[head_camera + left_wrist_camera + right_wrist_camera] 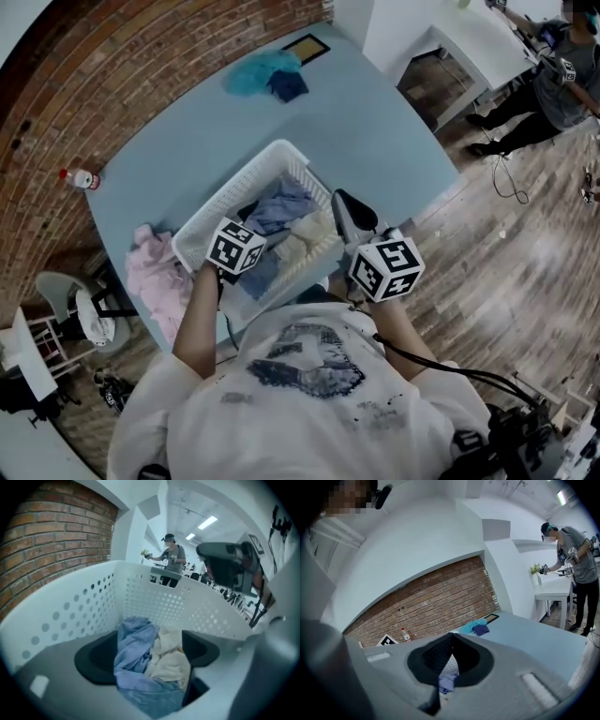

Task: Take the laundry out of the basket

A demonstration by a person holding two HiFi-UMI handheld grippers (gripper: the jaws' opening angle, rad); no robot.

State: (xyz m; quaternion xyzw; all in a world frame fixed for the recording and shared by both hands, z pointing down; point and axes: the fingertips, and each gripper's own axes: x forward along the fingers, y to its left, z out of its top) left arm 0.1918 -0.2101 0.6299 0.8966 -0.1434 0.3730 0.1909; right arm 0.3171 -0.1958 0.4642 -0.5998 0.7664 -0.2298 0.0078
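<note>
A pale blue surface (pixel 375 131) carries the white perforated basket (pixel 246 178) at its near edge, within the person's easy reach. A pink pile (pixel 155 277) lies on the surface just beside the basket, and teal cloth (pixel 262 70) sits well apart at the far side; both are probably pieces already taken out. Inside the basket a blue garment (pixel 281 208) and a cream garment (pixel 305 242) lie crumpled together. The left hand-held gripper (pixel 150 656) is down in the basket, released, its jaws spread either side of both garments, seemingly lined up to pinch them. The right hand-held gripper (pixel 450 651) hangs over the rim, clenched on nothing.
</note>
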